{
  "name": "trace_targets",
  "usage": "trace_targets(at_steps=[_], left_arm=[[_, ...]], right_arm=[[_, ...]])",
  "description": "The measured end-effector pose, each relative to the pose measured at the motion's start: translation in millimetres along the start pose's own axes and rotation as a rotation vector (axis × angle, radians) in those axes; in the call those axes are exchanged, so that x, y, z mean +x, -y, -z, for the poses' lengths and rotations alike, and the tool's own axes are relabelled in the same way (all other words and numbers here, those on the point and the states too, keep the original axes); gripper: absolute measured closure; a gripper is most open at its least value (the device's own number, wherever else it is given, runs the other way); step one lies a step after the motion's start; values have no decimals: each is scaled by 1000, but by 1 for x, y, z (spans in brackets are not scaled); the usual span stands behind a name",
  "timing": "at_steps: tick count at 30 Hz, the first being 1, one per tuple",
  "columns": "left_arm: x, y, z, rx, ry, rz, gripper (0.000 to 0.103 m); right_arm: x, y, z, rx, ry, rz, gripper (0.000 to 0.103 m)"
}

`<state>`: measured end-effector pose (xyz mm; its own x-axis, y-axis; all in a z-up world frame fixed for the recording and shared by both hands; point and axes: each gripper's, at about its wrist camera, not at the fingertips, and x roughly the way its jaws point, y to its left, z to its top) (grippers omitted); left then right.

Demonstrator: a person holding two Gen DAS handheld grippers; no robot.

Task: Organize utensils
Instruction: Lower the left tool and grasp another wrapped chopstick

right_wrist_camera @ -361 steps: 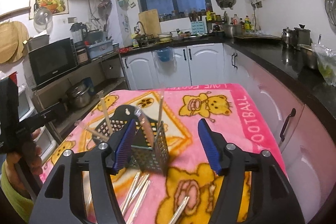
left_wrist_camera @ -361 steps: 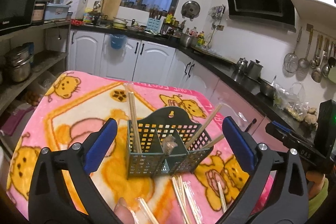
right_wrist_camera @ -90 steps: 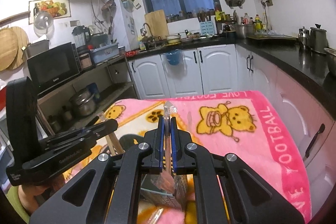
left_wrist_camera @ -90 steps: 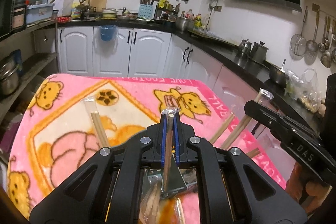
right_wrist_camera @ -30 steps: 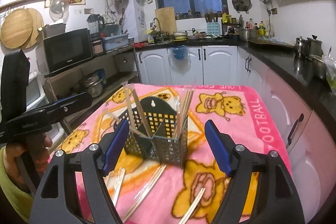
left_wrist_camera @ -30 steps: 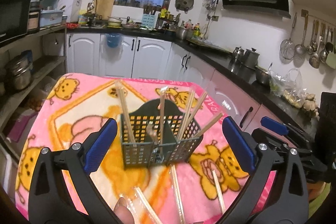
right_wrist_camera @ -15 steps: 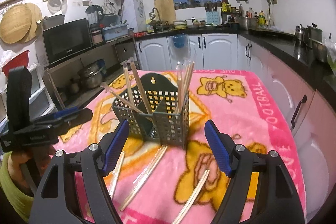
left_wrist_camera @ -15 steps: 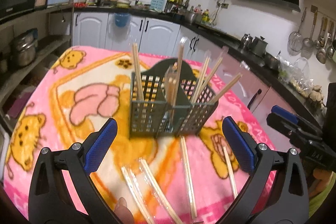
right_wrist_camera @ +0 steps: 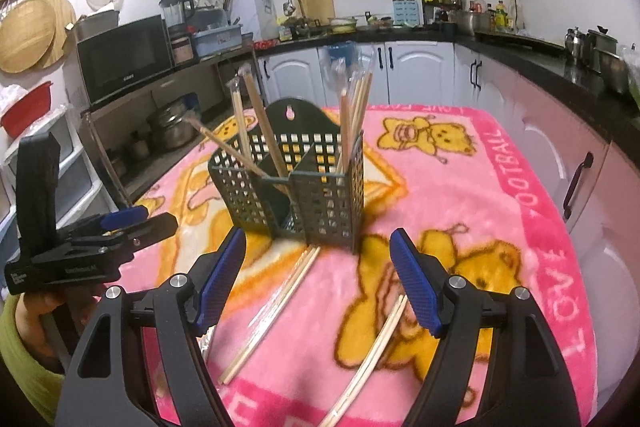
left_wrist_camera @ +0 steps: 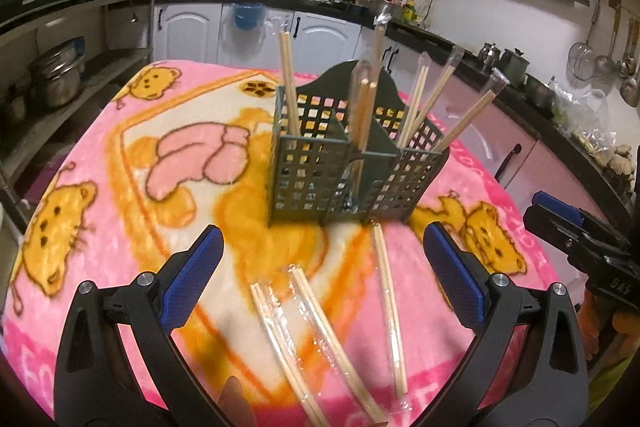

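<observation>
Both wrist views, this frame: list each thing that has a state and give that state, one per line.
Left gripper: open, empty, above the loose pairs.
Right gripper: open, empty.
Utensil basket: upright on the blanket, several wrapped chopstick pairs standing in its compartments.
Loose chopstick pairs: lying flat on the blanket in front of the basket, not yet stored.
Pink blanket: spread flat over the table.

Black hand-held gripper, blue pads, green sleeve
</observation>
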<state>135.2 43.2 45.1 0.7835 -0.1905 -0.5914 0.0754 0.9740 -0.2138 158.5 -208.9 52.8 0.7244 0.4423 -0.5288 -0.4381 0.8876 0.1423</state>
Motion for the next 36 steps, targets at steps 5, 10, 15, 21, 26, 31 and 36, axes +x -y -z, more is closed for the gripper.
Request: trace_targets(at_steps=[5, 10, 15, 21, 26, 31, 36], left_arm=[[1, -6, 7, -4, -6, -17, 11], [1, -16, 12, -20, -16, -39, 11], [5, -30, 22, -38, -45, -70, 11], [13, -45, 37, -65, -90, -82, 11], [22, -51, 43, -82, -133, -54, 32], [36, -52, 50, -105, -201, -11, 58], [49, -49, 56, -115, -250, 17, 62]], right_arm=[[9, -6, 6, -11, -25, -4, 31], [18, -12, 11, -22, -52, -16, 31], [29, -17, 16, -33, -90, -26, 31], [47, -23, 25, -43, -147, -45, 31], [66, -24, 31, -35, -193, -46, 35], [91, -27, 32, -42, -253, -38, 42], [107, -27, 28, -43, -266, -27, 44]])
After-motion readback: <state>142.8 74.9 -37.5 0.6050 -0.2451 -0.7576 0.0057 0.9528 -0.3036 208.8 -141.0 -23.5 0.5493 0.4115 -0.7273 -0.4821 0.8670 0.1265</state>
